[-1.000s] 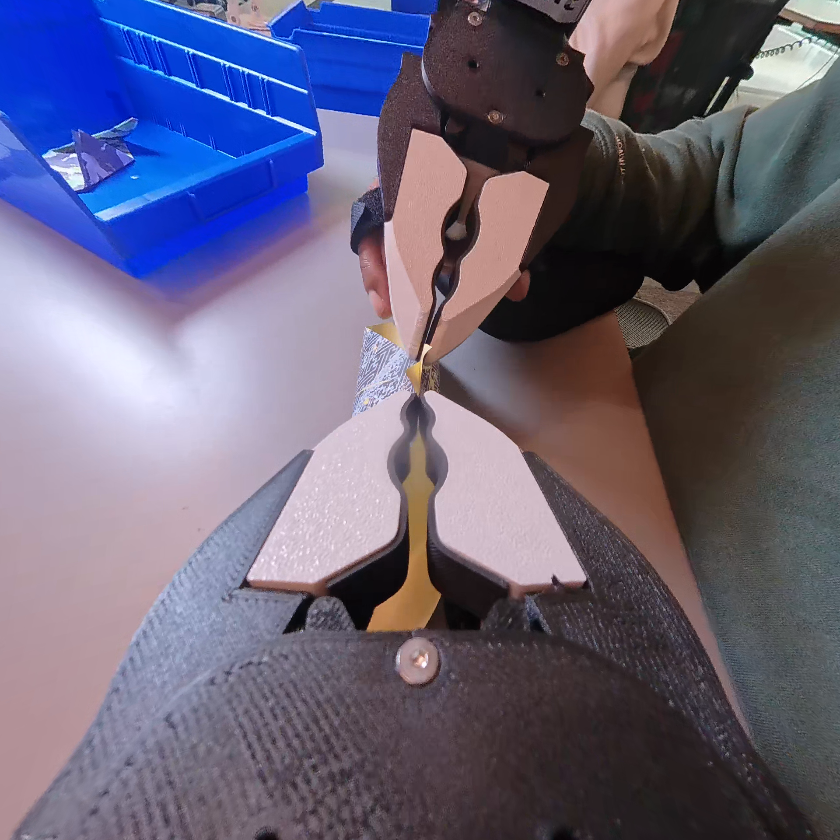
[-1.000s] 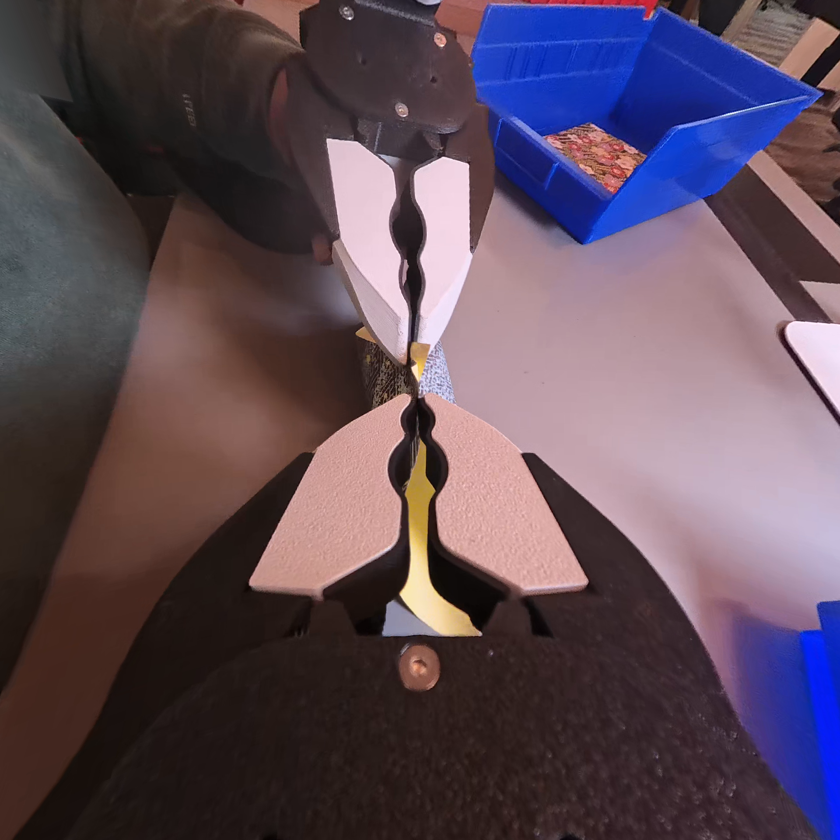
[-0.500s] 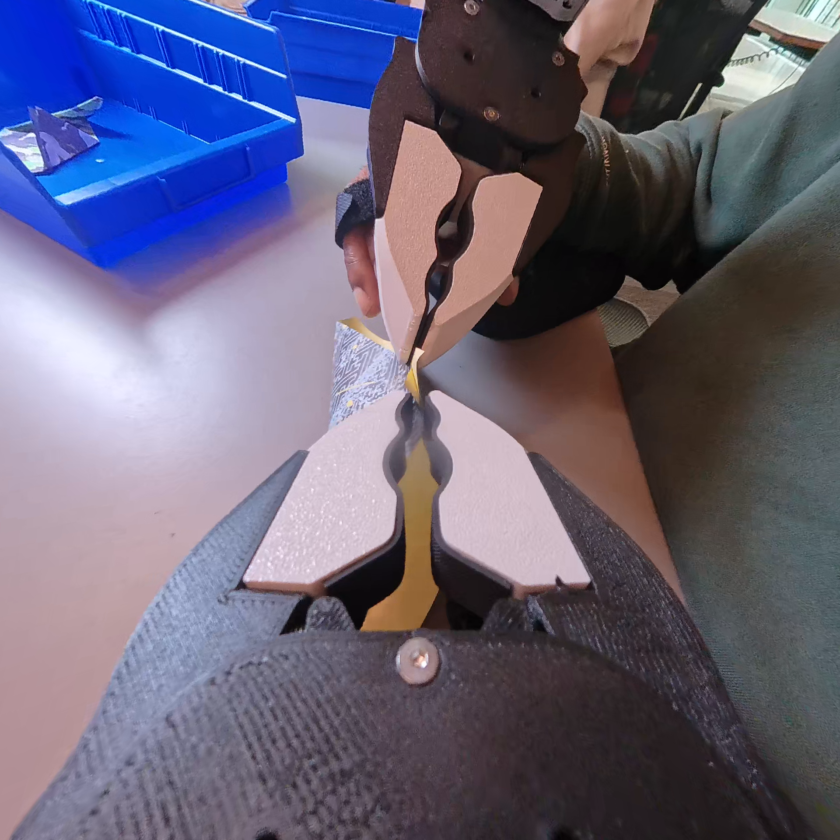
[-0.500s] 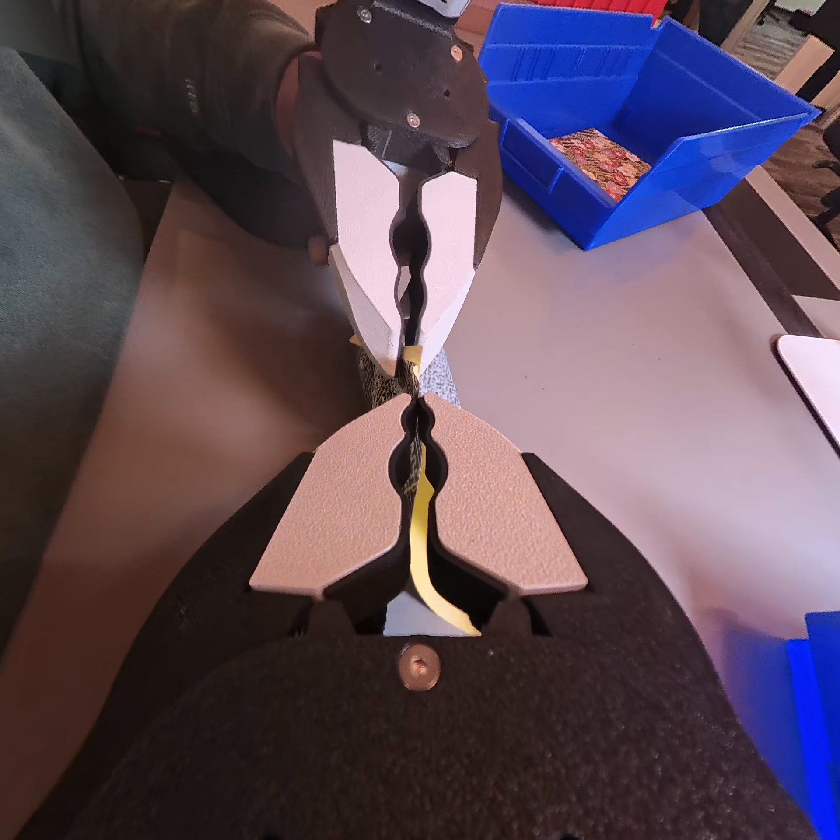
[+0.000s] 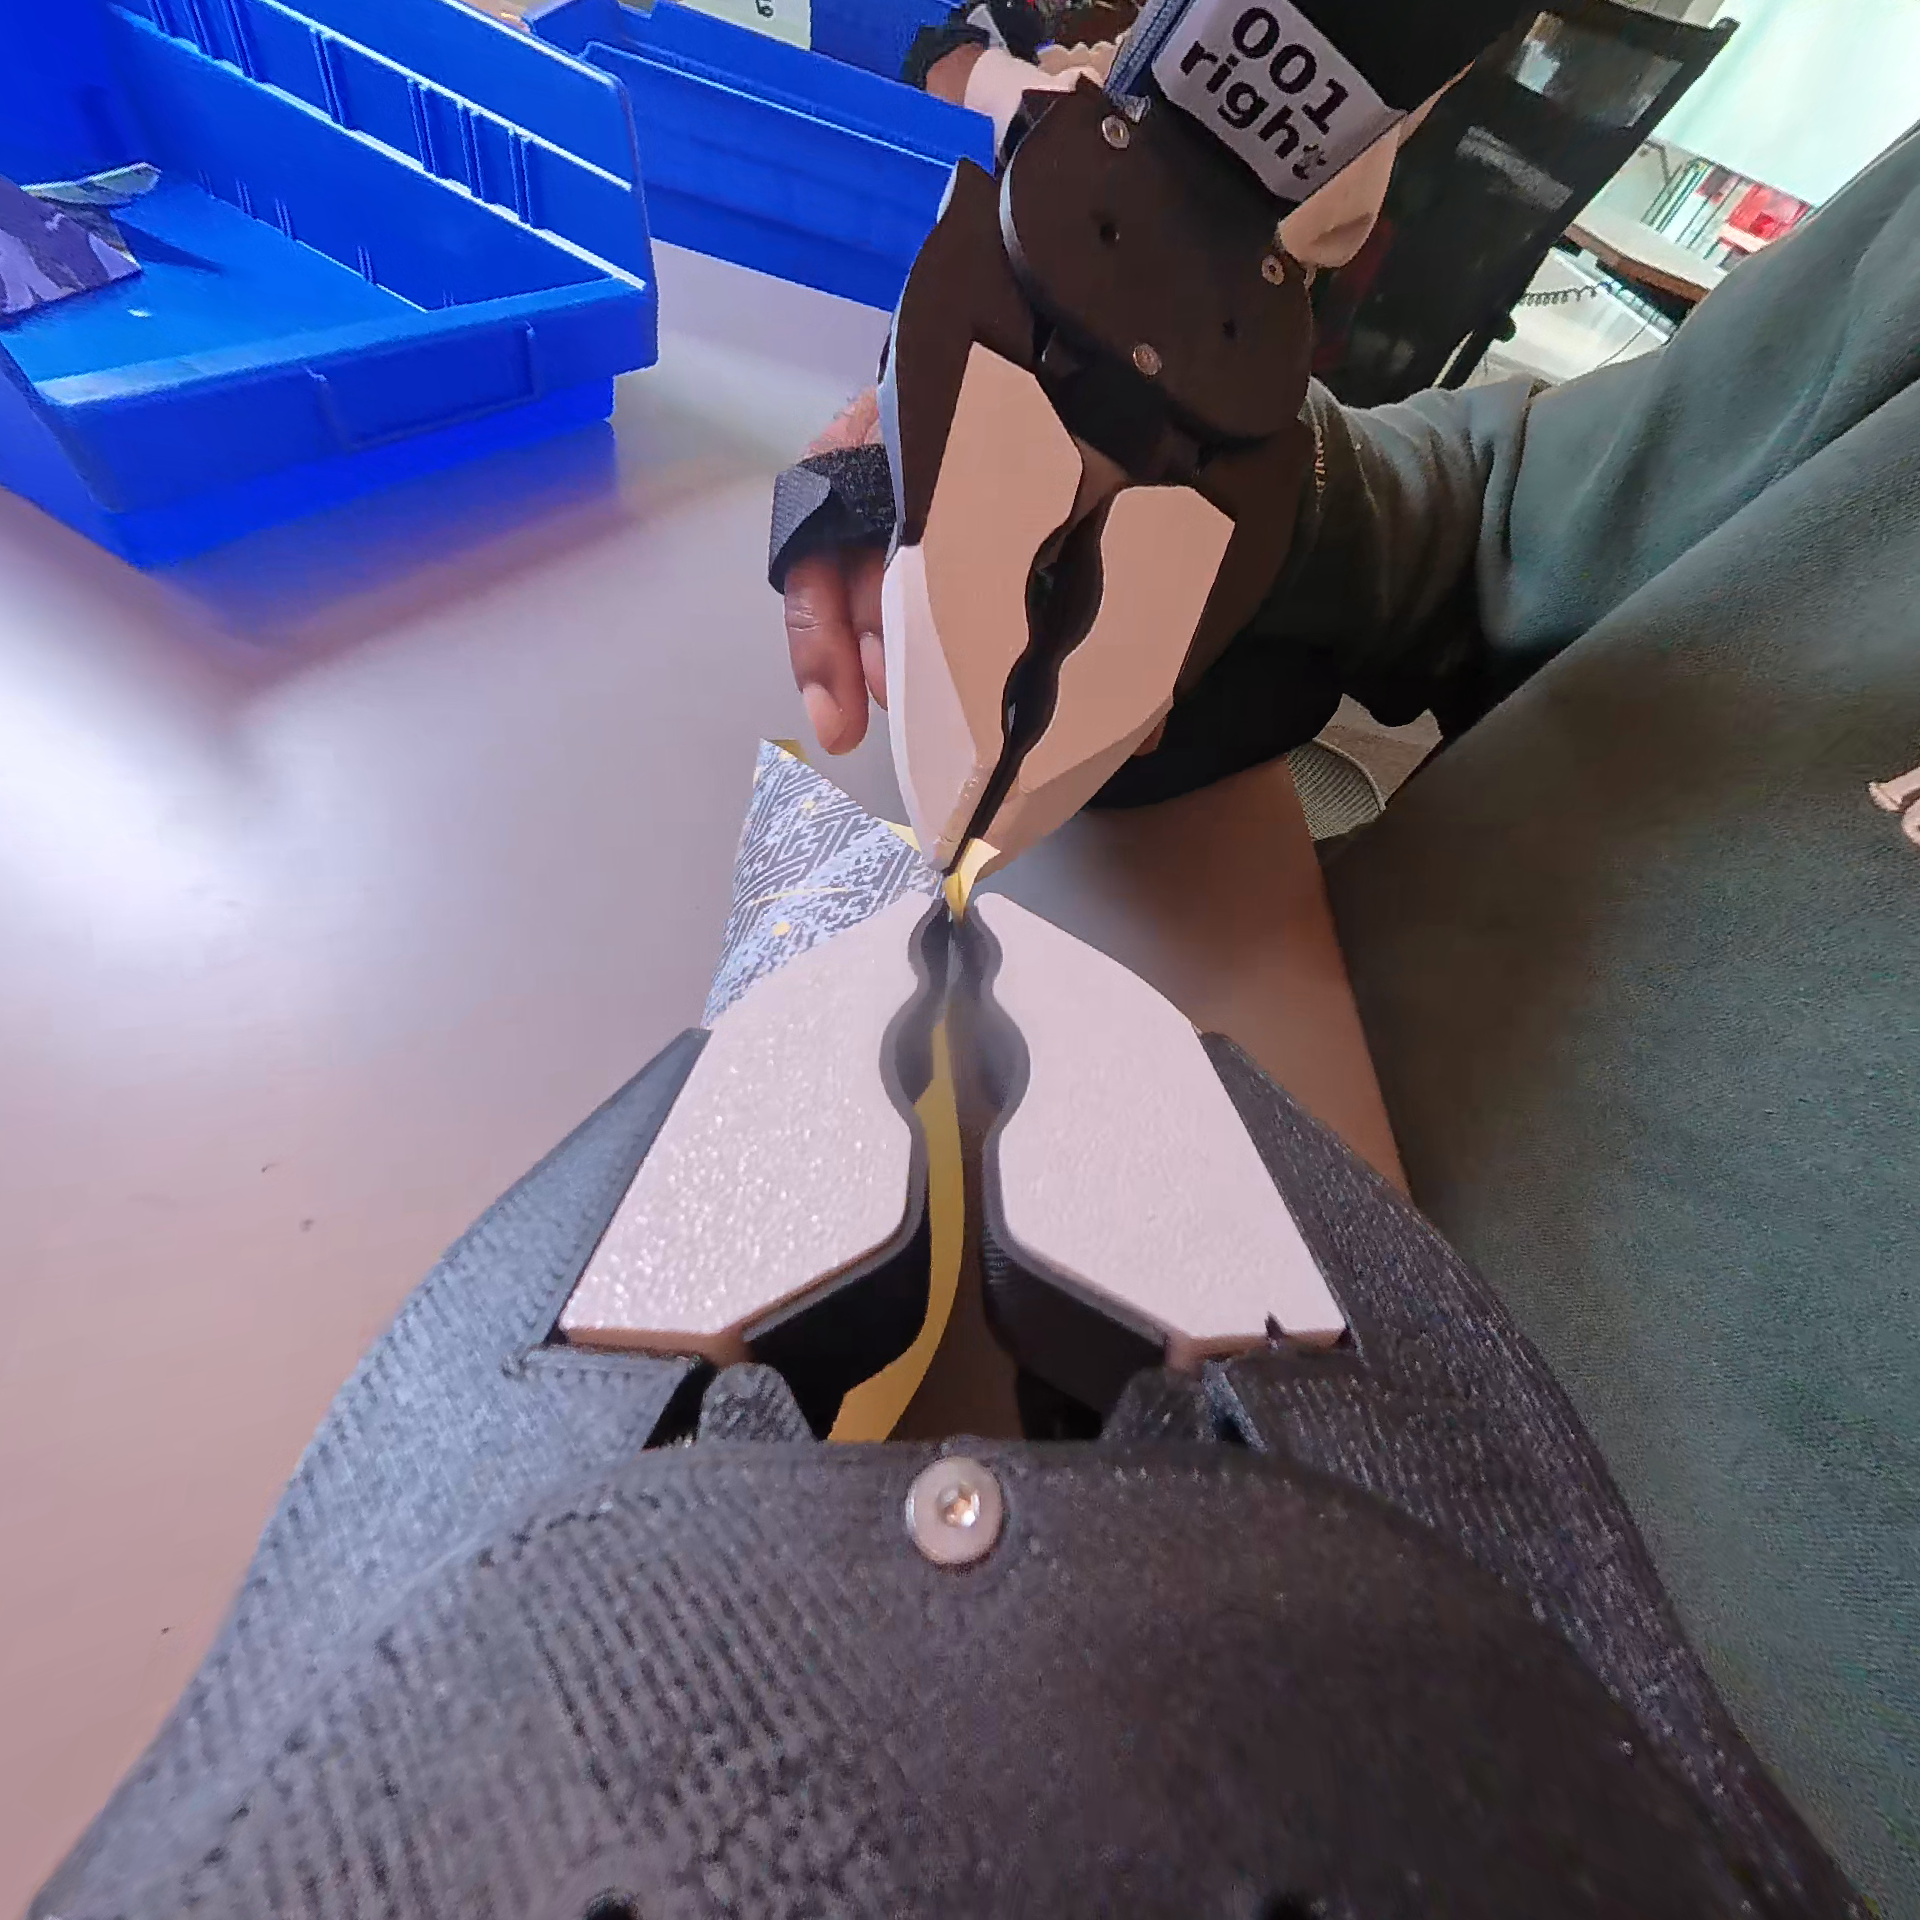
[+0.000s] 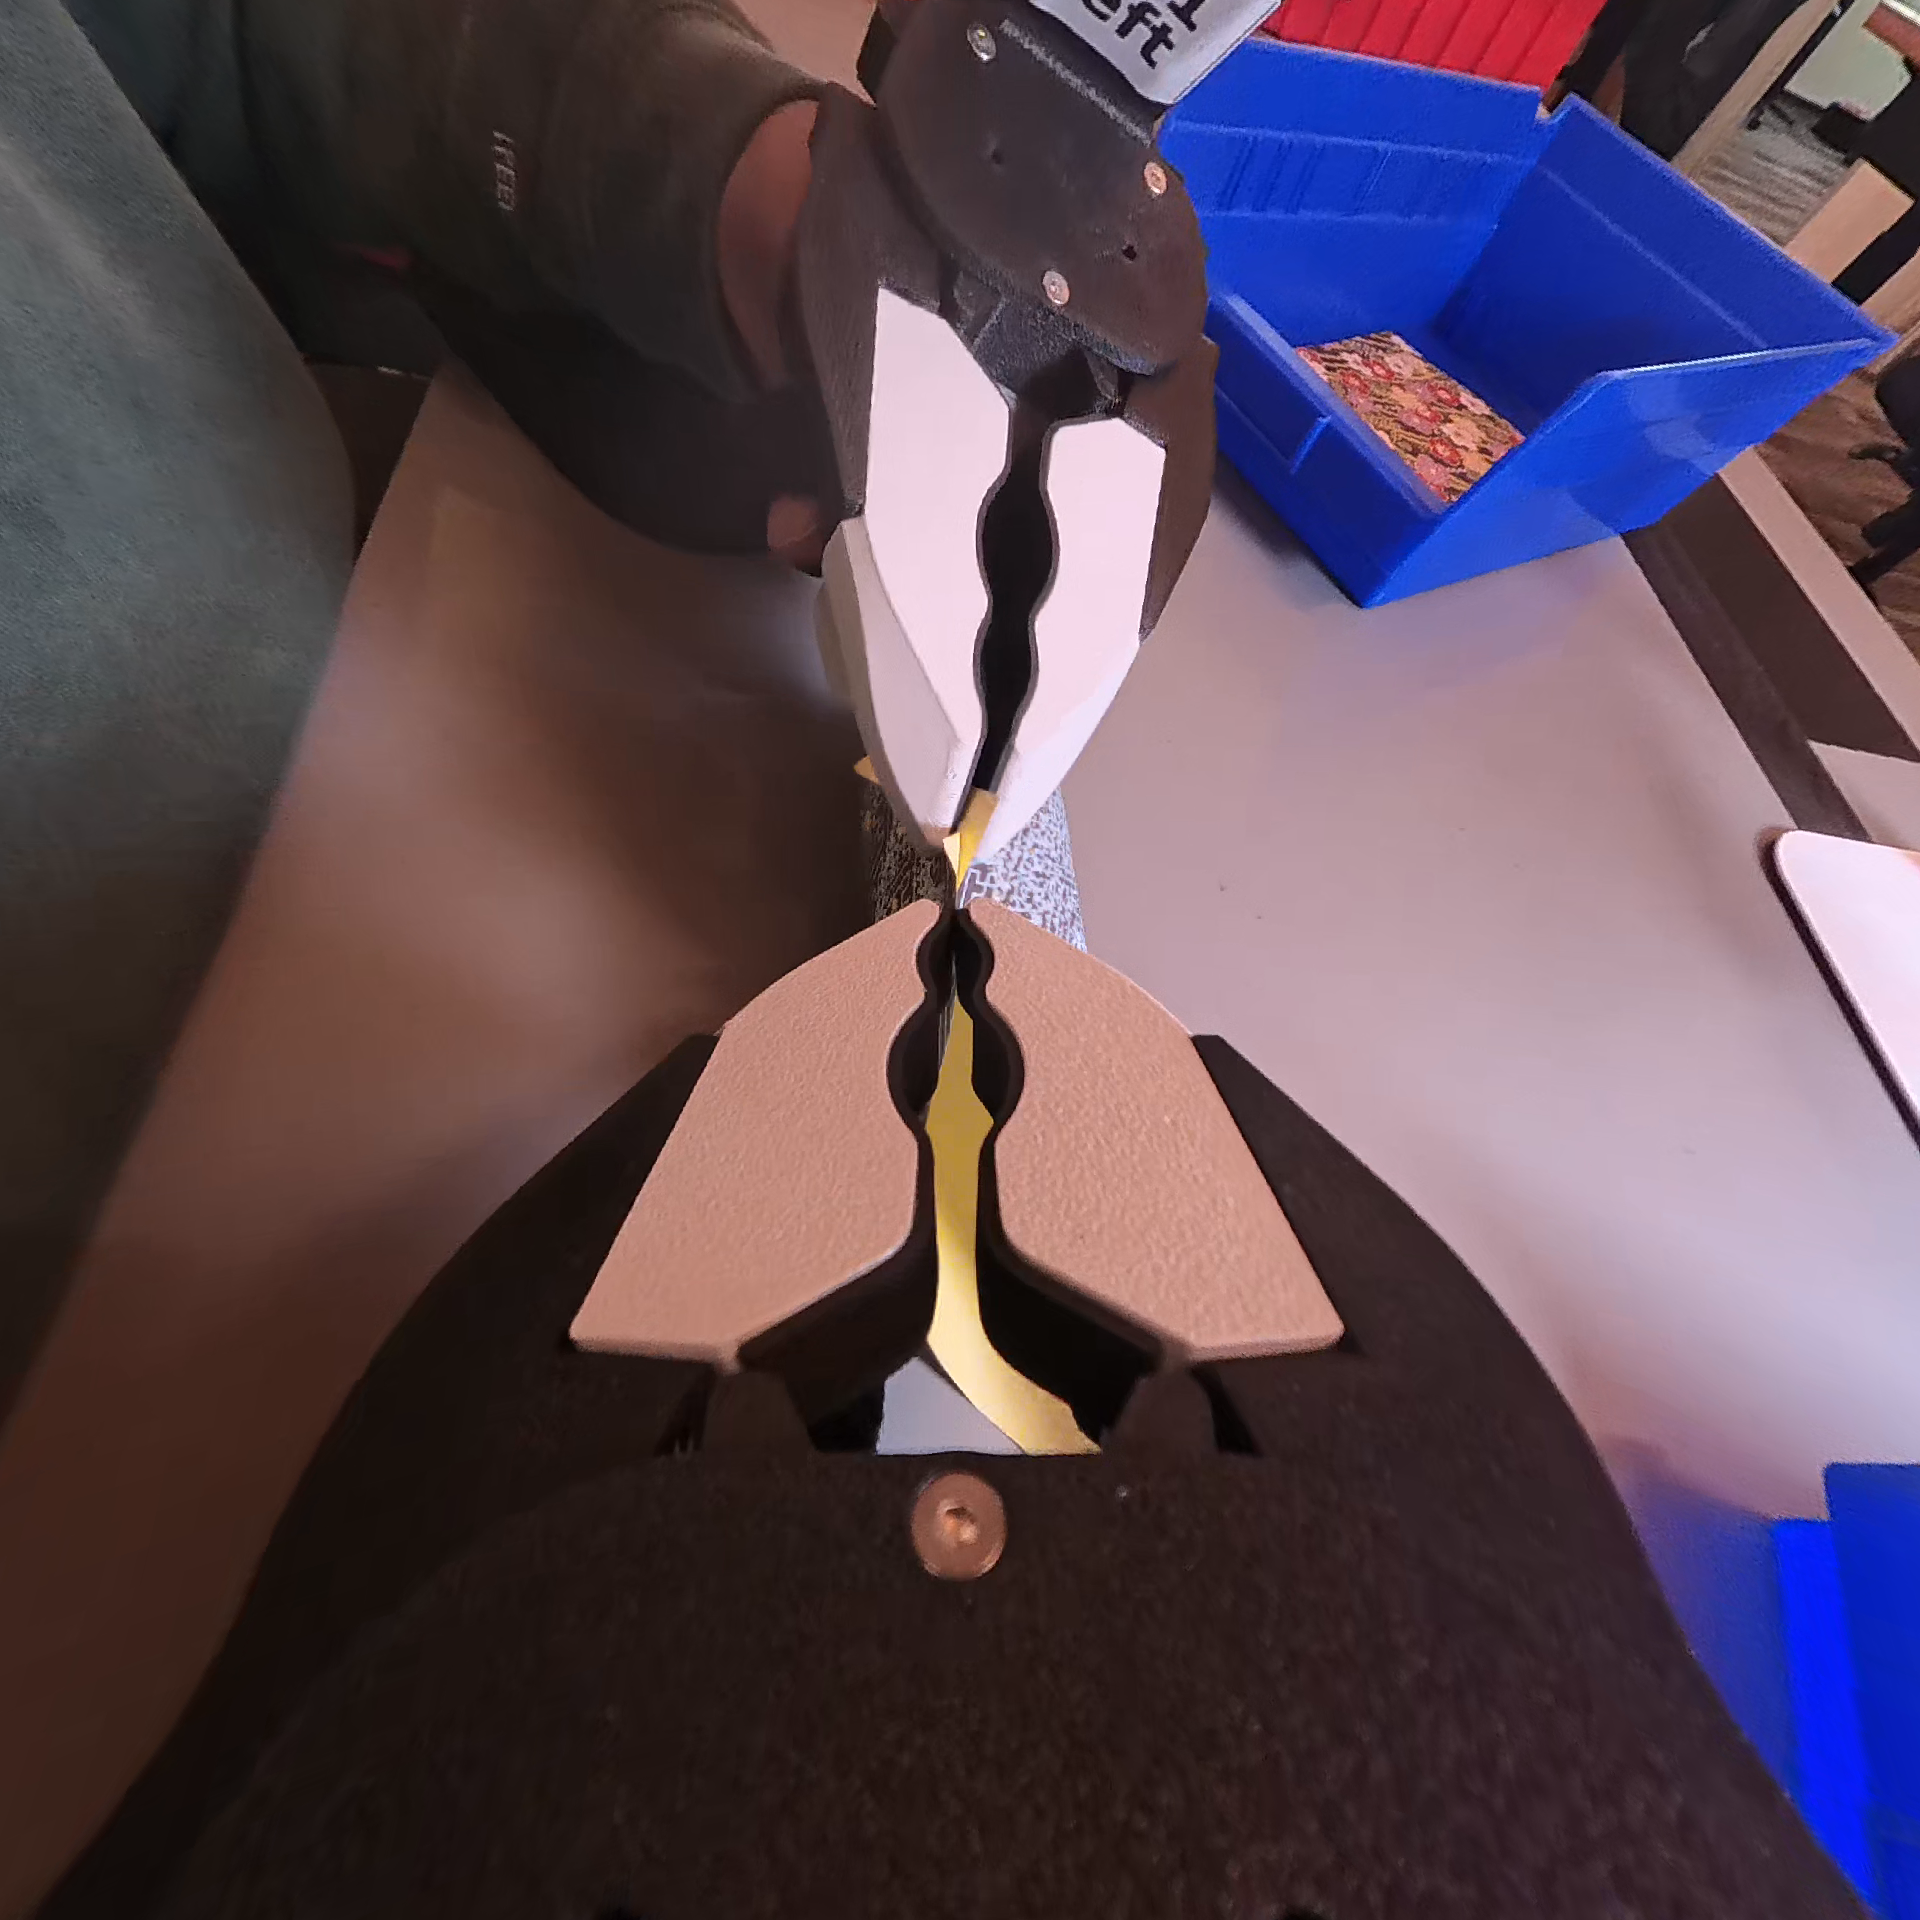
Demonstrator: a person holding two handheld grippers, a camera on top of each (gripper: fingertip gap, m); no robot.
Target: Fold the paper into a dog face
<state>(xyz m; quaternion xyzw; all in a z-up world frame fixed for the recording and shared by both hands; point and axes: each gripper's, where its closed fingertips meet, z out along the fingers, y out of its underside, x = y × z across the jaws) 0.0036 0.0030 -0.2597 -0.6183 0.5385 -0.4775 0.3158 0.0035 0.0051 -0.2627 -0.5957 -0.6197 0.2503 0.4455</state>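
**Two Grippers Pinched One Sheet, Tip to Tip**

The left gripper (image 5: 951,914) was clenched on the paper (image 5: 821,894), its pale fingers (image 5: 769,1164) pressed together at the tips while a yellow strip of the sheet ran back through the wavy gap between them. Facing it from the far side, the right gripper (image 5: 971,847) was clamped on the same sheet — its tips met around a small yellow corner, almost touching the left gripper's tips. The paper showed a grey-blue patterned face and a yellow underside; its patterned part hung to the left of the two tips, above the table (image 5: 312,935), and whether its lower edge touched the surface could not be told.

From the right wrist view the picture agreed: the right gripper (image 6: 951,914) held the paper (image 6: 1023,883) with yellow showing between its tan fingers (image 6: 779,1164), and the left gripper (image 6: 971,821) came down from above onto the same fold. A person's hand (image 5: 831,634) gripped the right tool, in a dark fingerless glove and a green sleeve.

Well apart on the table stood a blue bin (image 5: 343,343) holding a dark folded piece (image 5: 52,255), and on the other side a second blue bin (image 6: 1621,457) with a floral sheet (image 6: 1413,410) — neither near the grippers.
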